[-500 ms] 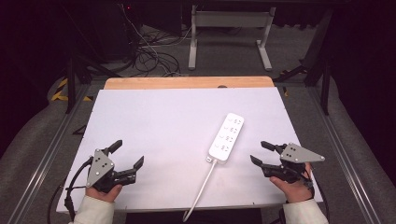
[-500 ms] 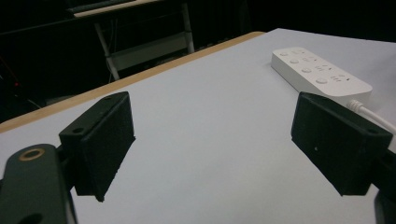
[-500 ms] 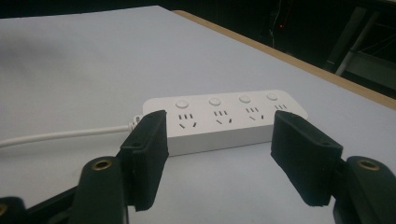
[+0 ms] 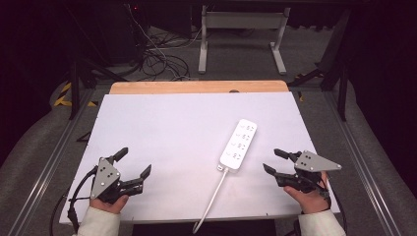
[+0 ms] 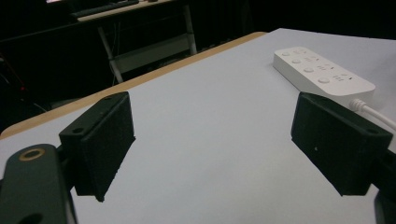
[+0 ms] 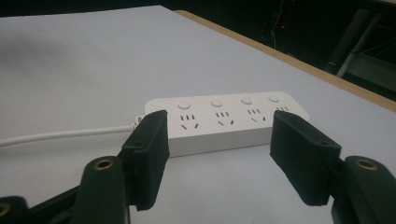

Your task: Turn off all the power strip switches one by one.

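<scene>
A white power strip [image 4: 238, 144] lies flat on the white tabletop [image 4: 167, 128], a little right of the middle, its long axis running away from the person and leaning slightly right; its white cord [image 4: 210, 202] leaves the near end and trails off over the near edge of the table. From where I stand it looks like a rigid plastic bar, light, smooth and probably a bit slippery, with four rows of sockets and round buttons on top. I would judge the best hold to be across its narrow width, on the two long side walls, near the middle so it does not swing; the cord is limp and would drag behind, pulling at the near end. The right gripper [image 4: 279, 161] sits low over the table just beside the strip's near right side, not touching it, jaws spread and pointed towards it; in the right gripper view the strip [image 6: 224, 122] lies crosswise beyond the gap between the jaws. The left gripper [image 4: 133, 163] rests well apart at the near left corner, jaws wide and empty, angled to the right. Both hands grip from below, sleeves at the table's near edge.
</scene>
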The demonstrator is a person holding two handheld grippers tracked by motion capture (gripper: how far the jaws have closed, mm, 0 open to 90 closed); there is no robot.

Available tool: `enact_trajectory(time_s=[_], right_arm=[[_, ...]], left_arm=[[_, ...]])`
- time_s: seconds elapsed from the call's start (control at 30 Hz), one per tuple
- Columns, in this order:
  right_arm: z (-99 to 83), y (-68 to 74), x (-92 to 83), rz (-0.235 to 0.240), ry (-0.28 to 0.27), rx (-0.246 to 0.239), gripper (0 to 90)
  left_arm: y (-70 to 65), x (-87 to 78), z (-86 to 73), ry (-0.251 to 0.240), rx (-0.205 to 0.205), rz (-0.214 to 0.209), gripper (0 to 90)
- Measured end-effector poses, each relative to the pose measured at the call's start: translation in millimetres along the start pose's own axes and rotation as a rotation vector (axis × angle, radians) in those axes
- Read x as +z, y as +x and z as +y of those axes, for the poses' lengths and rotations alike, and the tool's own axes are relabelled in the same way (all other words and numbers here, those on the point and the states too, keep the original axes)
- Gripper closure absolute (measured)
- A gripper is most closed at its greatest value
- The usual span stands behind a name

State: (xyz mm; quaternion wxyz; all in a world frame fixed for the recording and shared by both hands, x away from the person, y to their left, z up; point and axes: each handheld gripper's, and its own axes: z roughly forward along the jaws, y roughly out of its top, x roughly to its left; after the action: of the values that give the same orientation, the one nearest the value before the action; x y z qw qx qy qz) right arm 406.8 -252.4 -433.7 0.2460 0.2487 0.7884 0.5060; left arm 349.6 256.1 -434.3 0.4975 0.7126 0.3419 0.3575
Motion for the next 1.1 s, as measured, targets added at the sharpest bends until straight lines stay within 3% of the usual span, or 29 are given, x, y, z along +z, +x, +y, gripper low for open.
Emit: enact_trajectory(time_s=[0.5, 0.8, 1.1], right_arm=[[14.4, -2.7, 6.9, 0.029, 0.003, 0.020, 36.4], [37.6, -2.3, 29.5, 0.056, 0.010, -0.006, 36.4], [51.6, -1.5, 52.0, 0.089, 0.015, 0.003, 38.2]], left_arm=[[0.6, -0.1, 0.5, 0.008, 0.004, 0.004, 14.0], [0.9, -0.4, 0.0, 0.007, -0.009, -0.001, 14.0], [1.1, -0.1, -0.1, 0.006, -0.011, -0.004, 14.0]])
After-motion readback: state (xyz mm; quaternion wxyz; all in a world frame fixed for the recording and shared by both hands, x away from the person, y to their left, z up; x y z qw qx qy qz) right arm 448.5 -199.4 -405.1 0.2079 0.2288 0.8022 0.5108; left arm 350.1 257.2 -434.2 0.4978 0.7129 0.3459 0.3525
